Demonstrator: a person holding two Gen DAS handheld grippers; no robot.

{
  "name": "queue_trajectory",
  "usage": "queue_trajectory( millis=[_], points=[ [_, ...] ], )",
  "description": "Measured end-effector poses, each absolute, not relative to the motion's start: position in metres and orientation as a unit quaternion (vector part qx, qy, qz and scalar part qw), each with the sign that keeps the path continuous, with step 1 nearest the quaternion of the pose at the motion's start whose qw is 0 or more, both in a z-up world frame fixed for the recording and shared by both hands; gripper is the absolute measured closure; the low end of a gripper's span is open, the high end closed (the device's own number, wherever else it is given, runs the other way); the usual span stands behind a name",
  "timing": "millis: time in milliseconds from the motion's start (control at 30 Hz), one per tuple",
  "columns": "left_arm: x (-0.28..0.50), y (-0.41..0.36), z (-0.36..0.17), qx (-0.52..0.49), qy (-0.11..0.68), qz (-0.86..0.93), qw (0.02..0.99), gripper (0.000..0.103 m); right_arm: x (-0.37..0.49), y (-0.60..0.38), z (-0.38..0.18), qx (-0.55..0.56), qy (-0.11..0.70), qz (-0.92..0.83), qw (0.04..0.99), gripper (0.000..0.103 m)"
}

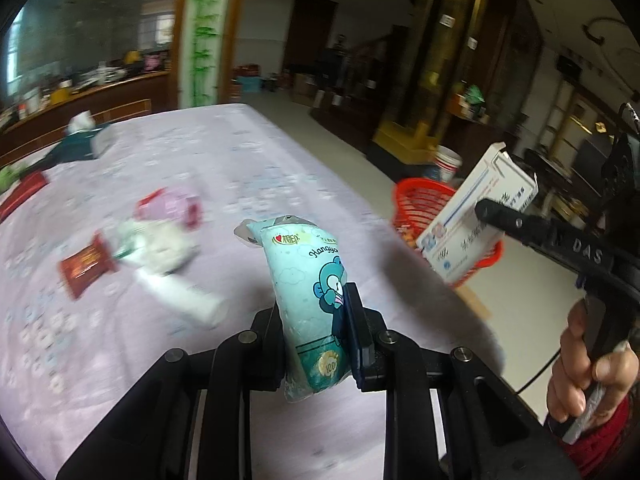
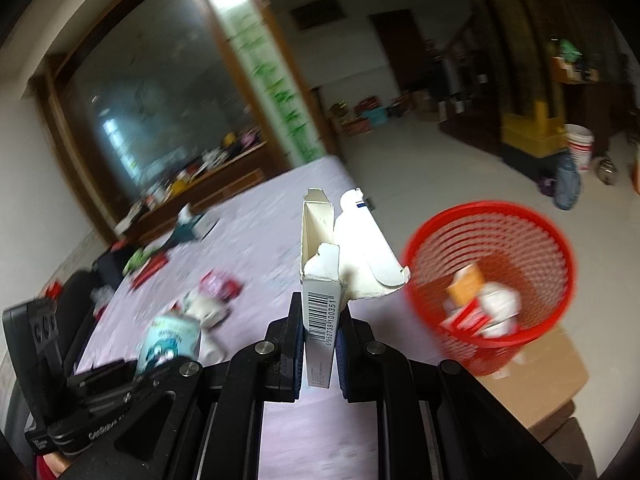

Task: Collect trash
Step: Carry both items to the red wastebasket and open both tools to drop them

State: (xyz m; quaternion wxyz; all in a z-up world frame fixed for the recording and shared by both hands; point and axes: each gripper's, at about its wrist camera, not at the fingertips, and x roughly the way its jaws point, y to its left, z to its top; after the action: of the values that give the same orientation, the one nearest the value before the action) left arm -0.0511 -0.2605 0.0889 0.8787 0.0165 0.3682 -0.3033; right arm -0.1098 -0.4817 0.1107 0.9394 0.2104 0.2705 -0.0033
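My left gripper [image 1: 316,320] is shut on a teal tissue pack [image 1: 308,280] with a cartoon bear, held upright above the table. My right gripper [image 2: 318,332] is shut on an open white cardboard box [image 2: 322,280] with a barcode; the same white box [image 1: 476,216] shows in the left wrist view in front of the red mesh basket [image 1: 420,200]. The red mesh basket [image 2: 496,248] stands on a cardboard box beside the table's right edge and holds several pieces of trash. More trash lies on the table: a red wrapper [image 1: 86,264], a crumpled white packet [image 1: 160,244], a pink-and-red packet [image 1: 168,204].
The table has a pale lilac patterned cloth [image 1: 240,168]. A dark green tissue box [image 1: 80,142] sits at its far left. A hand [image 1: 584,364] holds the right gripper's handle. A white bucket [image 2: 578,148] and cluttered furniture stand on the floor beyond.
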Motion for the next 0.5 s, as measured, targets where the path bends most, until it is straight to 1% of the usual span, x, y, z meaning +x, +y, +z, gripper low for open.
queue_trajectory(
  millis=[267, 500],
  points=[
    [-0.034, -0.34, 0.099, 0.009, 0.39, -0.368, 0.844, 0.08, -0.125, -0.561, 0.129, 0.236, 0.237, -0.076, 0.939, 0.089],
    [-0.015, -0.414, 0.102, 0.012, 0.395, -0.399, 0.827, 0.079, -0.116, -0.605, 0.124, 0.25, 0.24, -0.111, 0.931, 0.089]
  ],
)
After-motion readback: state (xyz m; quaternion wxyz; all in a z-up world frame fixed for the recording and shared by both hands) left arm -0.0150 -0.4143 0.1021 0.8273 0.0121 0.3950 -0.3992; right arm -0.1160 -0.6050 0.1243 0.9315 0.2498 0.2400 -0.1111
